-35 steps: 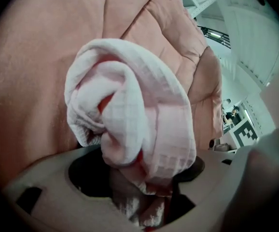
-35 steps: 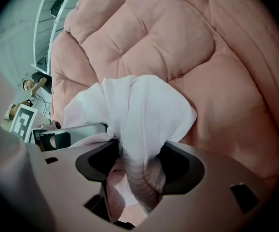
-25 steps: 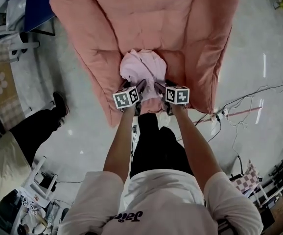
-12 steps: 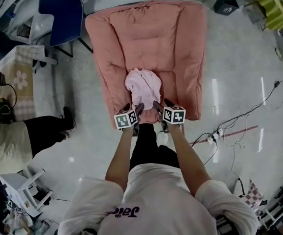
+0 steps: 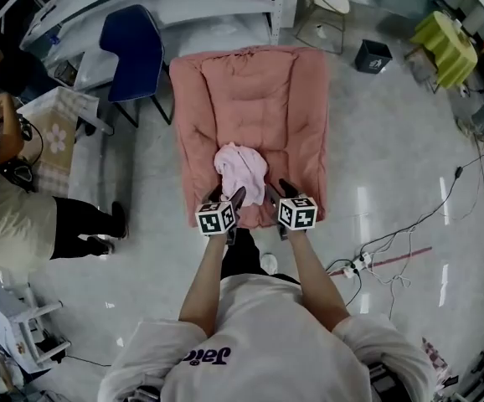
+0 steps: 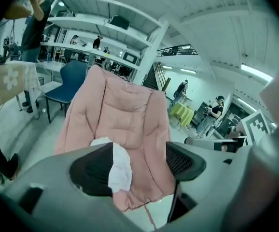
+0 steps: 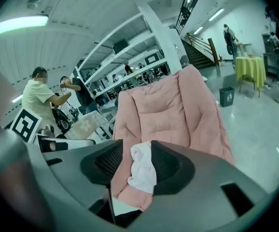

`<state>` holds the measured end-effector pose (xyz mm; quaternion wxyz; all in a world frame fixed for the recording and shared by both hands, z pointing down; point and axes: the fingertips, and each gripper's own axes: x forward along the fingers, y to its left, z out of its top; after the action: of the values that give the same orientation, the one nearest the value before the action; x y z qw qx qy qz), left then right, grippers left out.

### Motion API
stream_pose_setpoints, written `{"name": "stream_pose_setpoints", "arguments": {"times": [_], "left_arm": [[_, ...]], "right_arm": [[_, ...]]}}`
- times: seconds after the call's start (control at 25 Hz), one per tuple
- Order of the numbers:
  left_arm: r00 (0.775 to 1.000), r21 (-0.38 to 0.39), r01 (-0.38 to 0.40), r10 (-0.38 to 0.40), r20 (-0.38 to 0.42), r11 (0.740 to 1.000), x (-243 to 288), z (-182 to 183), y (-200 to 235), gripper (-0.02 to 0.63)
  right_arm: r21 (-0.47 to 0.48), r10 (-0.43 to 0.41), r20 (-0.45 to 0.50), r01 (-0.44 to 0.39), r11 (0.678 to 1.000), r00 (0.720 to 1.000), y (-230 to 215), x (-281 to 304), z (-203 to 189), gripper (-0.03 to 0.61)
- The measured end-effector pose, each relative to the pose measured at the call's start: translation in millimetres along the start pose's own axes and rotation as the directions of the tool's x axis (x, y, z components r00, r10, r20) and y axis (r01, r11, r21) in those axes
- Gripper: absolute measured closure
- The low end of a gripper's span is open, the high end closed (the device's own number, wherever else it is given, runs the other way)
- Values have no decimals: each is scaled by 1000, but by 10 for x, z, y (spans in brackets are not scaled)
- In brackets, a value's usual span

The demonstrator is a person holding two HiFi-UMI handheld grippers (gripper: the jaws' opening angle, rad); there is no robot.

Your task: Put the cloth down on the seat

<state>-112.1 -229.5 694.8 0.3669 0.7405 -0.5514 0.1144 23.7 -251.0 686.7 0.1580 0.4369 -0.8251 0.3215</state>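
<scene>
- The cloth (image 5: 240, 172) lies in a loose heap on the seat of the pink chair (image 5: 296, 99), toward its front edge and apart from both grippers. The putting-down looks done.
- The left gripper (image 5: 227, 197) stands wide, with nothing between its jaws.
- The right gripper (image 5: 279, 191) has just been closing its jaws. They are narrower now but not together, and they are empty too (the cloth only shows through the gap, well beyond).
- Risk: the heap sits near the front lip of soft padding, so a knock to the chair could tip it onto the floor.
- Risk: a cable (image 5: 393, 241) trails across the floor at the person's right, and a careless step that way could snag it.
- Count: one cloth, one pink chair, two grippers, one blue chair (image 5: 133, 53), one black bin (image 5: 373, 55).
</scene>
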Motion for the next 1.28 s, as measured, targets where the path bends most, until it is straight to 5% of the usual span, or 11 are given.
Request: {"name": "stream_pose_setpoints", "arguments": {"times": [0.36, 0.68, 1.28], "left_arm": [[974, 48, -22, 11, 227, 999, -554, 645, -470, 428], [917, 215, -70, -22, 399, 974, -1031, 1230, -944, 498], [814, 302, -186, -25, 581, 935, -1732, 1715, -1356, 586]], "right_arm": [[-157, 32, 169, -5, 988, 985, 446, -523, 761, 464], [-290, 95, 316, 1, 957, 944, 850, -986, 1336, 499], [-439, 141, 440, 75, 895, 887, 1281, -1713, 1891, 541]]}}
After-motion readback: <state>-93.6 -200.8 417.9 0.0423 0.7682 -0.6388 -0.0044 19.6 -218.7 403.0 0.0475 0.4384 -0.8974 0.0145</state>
